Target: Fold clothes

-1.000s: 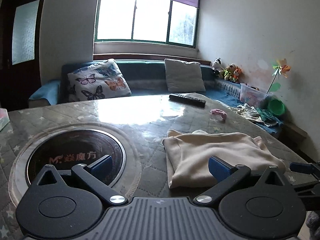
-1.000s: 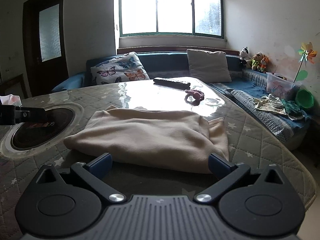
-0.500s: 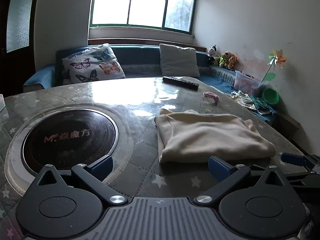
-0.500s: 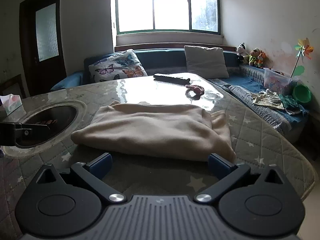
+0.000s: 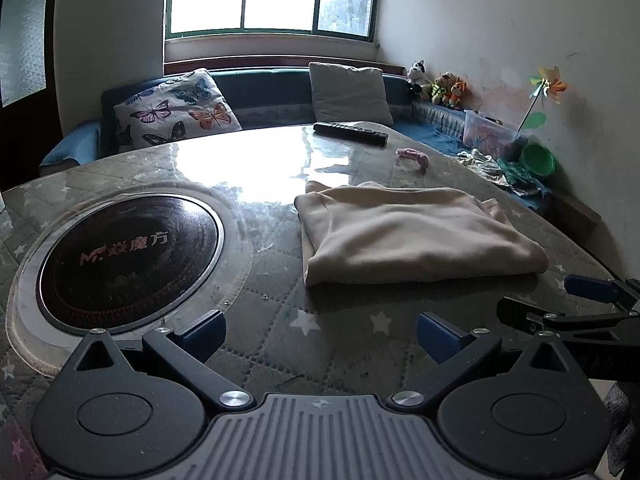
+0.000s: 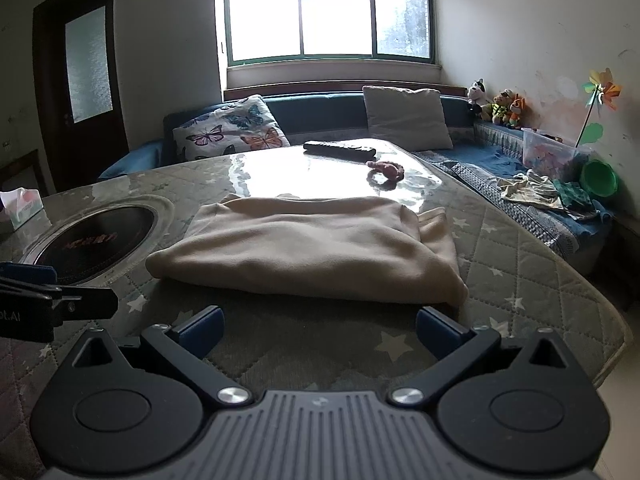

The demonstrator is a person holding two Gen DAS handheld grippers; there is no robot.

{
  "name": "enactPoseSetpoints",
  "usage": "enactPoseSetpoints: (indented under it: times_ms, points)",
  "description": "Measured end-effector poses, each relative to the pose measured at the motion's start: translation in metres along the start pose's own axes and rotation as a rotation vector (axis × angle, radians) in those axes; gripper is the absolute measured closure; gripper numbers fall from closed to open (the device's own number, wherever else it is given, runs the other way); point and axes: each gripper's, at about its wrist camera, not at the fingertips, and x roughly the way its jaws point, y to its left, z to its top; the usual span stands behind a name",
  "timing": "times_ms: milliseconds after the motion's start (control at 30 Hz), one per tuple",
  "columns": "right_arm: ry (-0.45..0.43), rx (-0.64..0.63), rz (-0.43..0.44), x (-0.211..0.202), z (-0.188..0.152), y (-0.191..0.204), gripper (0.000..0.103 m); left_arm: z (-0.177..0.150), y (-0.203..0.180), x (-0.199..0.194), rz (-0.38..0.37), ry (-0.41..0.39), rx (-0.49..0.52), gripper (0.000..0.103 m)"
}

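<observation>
On the left side, the left gripper [image 5: 320, 330] hangs low over the quilted desk [image 5: 280, 280] with its jaws spread wide and nothing between them. Ahead of its left jaw, set into the desk, is a round black hotplate [image 5: 128, 256] with pale lettering on it. Ahead of its right jaw and a little further on lies the folded cream garment [image 5: 408, 232], flat on the desk, its near edge well clear of the blue pads [image 5: 204, 330]. Beyond the jaws, toward the far edge of the desk, a black remote [image 5: 350, 133] lies crosswise, and just right of it sits a small pink toy [image 5: 412, 157].

The right gripper [image 6: 318, 328] is also held wide open and empty. The garment lies straight ahead of its jaws, its thick folded edge close in front of the pads but not touching them. A loose layer sticks out along the garment's right side. The hotplate is off past the left jaw, and a tissue box [image 6: 20, 206] stands further left at the desk's edge. Past the right jaw the desk ends, and a blue bench [image 6: 520, 184] there carries crumpled clothes [image 6: 532, 192], a clear plastic box [image 6: 554, 152] and a green bowl [image 6: 600, 178].
</observation>
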Motion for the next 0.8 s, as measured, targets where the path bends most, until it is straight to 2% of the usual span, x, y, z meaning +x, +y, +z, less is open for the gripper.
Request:
enactPoseSetpoints:
  times_ms: [800]
  points:
    - [0.017,0.014,0.001,0.0058,-0.0031,0.0004,0.0,-0.0024,-0.0084,0.0091,-0.013,0.03,0.025,0.0]
